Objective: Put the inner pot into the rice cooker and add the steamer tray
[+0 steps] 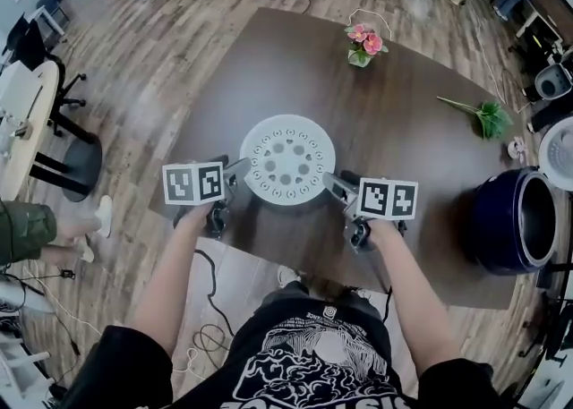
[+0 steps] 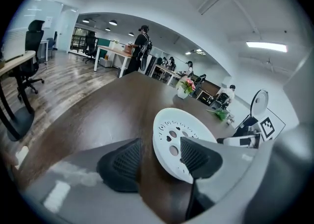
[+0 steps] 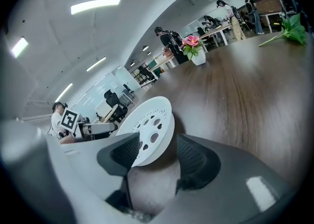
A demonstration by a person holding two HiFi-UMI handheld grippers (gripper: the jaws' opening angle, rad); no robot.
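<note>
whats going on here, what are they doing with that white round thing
A person holds a gripper in each hand and is working on the white steamer tray, which lies on the brown table. The left gripper and the right gripper sit at opposite edges of the tray. Each has its jaws apart astride the rim, not yet closed on it. The blue rice cooker stands open at the table's right edge.
</note>
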